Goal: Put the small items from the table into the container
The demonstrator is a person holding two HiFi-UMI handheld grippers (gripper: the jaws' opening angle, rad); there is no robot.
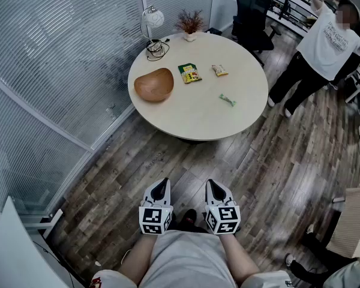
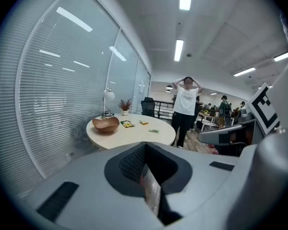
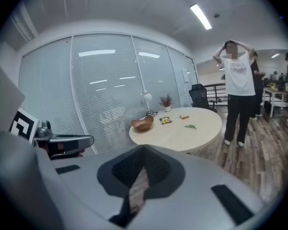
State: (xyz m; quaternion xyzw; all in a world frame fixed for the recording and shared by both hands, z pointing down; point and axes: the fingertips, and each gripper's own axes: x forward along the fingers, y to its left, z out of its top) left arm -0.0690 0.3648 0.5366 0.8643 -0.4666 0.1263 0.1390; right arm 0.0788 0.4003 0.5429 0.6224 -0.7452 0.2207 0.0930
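Nothing is begun: the left gripper [image 1: 161, 188] and right gripper [image 1: 215, 188] are clenched and empty, well short of the table [image 1: 198, 122]. Next, the person should approach and open on a packet [image 1: 190, 72].

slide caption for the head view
Left gripper and right gripper, both shut, face round table with wooden bowl and three packets.

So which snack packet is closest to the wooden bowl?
The green-and-yellow packet, the biggest of the three. It lies just beside the wooden bowl; the small orange packet and the thin green bar lie farther away from it.
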